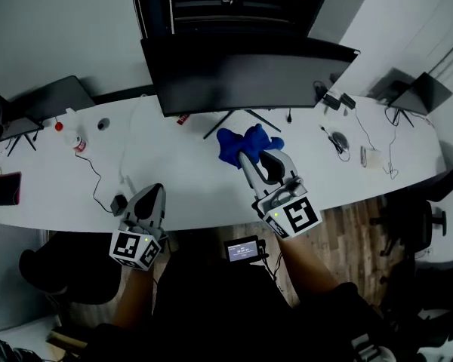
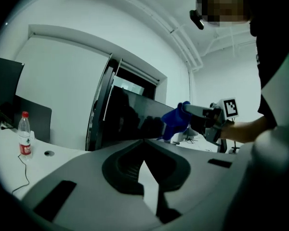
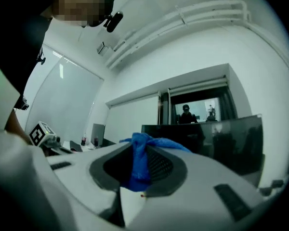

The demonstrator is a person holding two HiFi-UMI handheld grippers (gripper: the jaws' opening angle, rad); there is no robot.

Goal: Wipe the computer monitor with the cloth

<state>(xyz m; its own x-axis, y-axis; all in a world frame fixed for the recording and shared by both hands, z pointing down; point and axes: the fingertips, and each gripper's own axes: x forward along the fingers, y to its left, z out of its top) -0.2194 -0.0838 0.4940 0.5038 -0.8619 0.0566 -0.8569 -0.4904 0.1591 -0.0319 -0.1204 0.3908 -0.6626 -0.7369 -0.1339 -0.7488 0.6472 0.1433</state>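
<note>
The dark, wide computer monitor (image 1: 241, 74) stands on a thin-legged stand at the back of the white desk (image 1: 189, 179). My right gripper (image 1: 251, 155) is shut on a blue cloth (image 1: 245, 143), holding it over the desk just in front of the monitor's lower edge. In the right gripper view the blue cloth (image 3: 139, 160) is bunched between the jaws, with the monitor (image 3: 226, 138) ahead. My left gripper (image 1: 154, 193) hovers at the desk's front edge, shut with nothing in it. In the left gripper view the monitor (image 2: 130, 121) and the cloth (image 2: 176, 121) lie ahead.
A water bottle (image 1: 77, 140) and a dark laptop (image 1: 57, 96) sit at the desk's left. Another laptop (image 1: 419, 93), cables and small devices (image 1: 338, 138) are on the right. A black adapter (image 1: 119, 202) with its cable lies by my left gripper. An office chair (image 1: 415, 217) stands at the right.
</note>
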